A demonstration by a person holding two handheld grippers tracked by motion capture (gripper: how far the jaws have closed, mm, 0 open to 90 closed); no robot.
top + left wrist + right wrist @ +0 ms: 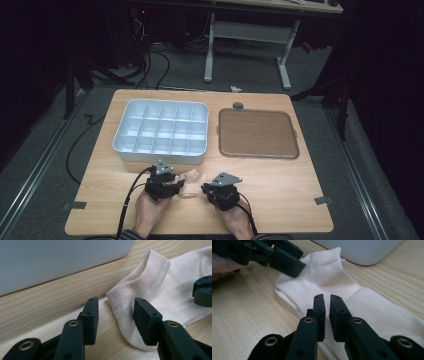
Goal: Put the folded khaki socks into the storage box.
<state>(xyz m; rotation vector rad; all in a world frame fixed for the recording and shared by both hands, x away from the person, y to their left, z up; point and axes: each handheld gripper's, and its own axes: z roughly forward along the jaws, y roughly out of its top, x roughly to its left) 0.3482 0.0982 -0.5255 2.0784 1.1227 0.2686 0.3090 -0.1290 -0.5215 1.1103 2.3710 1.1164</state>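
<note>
Sock (332,282), pale cream, ribbed cuff, flat on table (244,315)

We see a pale cream sock (329,282) with a fine ribbed knit at its cuff, lying on the light wood-grain tabletop (280,200). Both sets of tongs, the left tongs (116,315) and the right tongs (326,307), are matt black with small brass-coloured rivets. Farther back we see a light grey compartment tray (131,150) beside a brown tray (259,134), and the floor (50,165) is dark grey.
</note>
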